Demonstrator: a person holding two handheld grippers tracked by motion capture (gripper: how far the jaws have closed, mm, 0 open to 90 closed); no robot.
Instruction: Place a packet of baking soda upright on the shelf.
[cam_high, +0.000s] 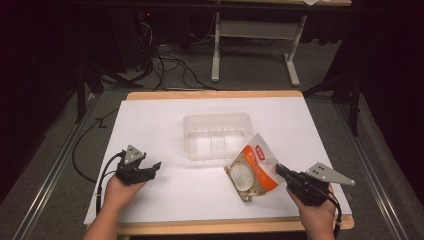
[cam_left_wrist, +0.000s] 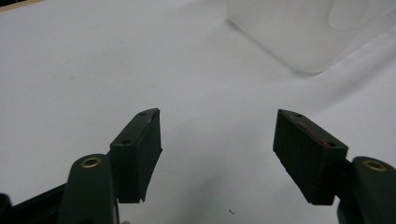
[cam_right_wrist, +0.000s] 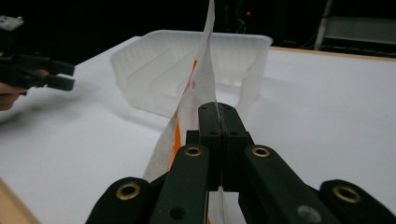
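An orange and white snack pouch (cam_high: 252, 169) with a round clear window stands tilted on the white table, just right of centre. My right gripper (cam_high: 280, 169) is shut on the pouch's right edge; in the right gripper view the thin pouch edge (cam_right_wrist: 198, 88) rises from between the closed jaws. A clear plastic tray (cam_high: 217, 135) with dividers sits behind the pouch, mid-table. My left gripper (cam_high: 154, 167) rests low at the left of the table, open, with nothing between its pads (cam_left_wrist: 149, 149). The tray's corner (cam_left_wrist: 299, 32) lies ahead and to its right.
The white sheet (cam_high: 165, 125) covers a wooden tabletop whose front edge (cam_high: 210, 227) runs near the person's hands. Cables trail on the floor behind and to the left. Another table's legs (cam_high: 215, 50) stand farther back.
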